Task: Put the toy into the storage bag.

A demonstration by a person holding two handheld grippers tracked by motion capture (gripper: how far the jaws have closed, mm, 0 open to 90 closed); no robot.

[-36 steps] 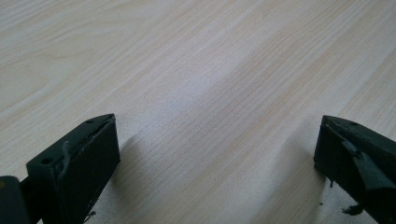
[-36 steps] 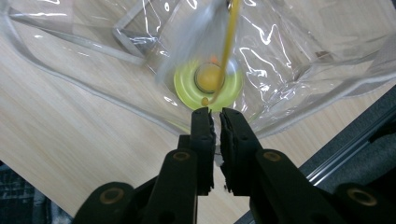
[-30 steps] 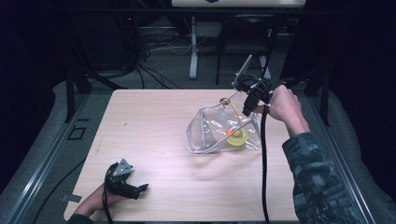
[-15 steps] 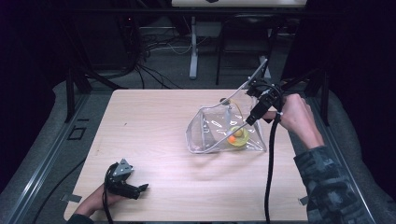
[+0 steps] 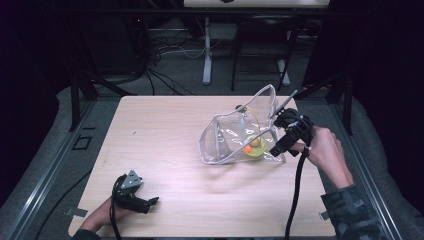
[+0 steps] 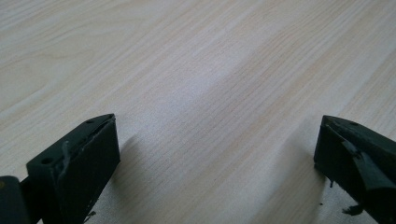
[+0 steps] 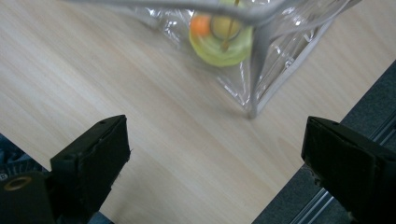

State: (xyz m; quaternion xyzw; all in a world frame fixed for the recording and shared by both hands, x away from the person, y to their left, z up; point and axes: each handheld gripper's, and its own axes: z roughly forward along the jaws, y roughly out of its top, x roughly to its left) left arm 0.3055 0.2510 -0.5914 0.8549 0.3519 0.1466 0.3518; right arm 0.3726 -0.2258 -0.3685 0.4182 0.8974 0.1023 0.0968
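Observation:
A clear plastic bag point(image 5: 227, 142) with grey trim stands on the wooden table point(image 5: 165, 130), right of centre. Inside lie a yellow-green round thing point(image 5: 255, 148) and a small orange ball point(image 5: 247, 149). My right gripper point(image 5: 276, 149) hovers at the bag's right corner; its jaws have just been opening and nothing is between them. In the right gripper view the bag point(image 7: 280, 46), the yellow-green thing point(image 7: 224, 46) and the ball point(image 7: 201, 24) sit beyond the open right gripper point(image 7: 215, 158). My left gripper point(image 5: 150, 202) rests open on bare wood at the front left, as the left gripper view point(image 6: 215, 158) confirms.
The table's right edge and a grey floor rail point(image 7: 355, 154) lie just beside the right gripper. A black cable point(image 5: 295, 195) trails from it toward the near edge. Dark stands and cables point(image 5: 207, 55) are behind the table.
The right gripper let go of the bag's upper rim, opened, and moved right and down toward the bag's near right corner. The left gripper stayed put.

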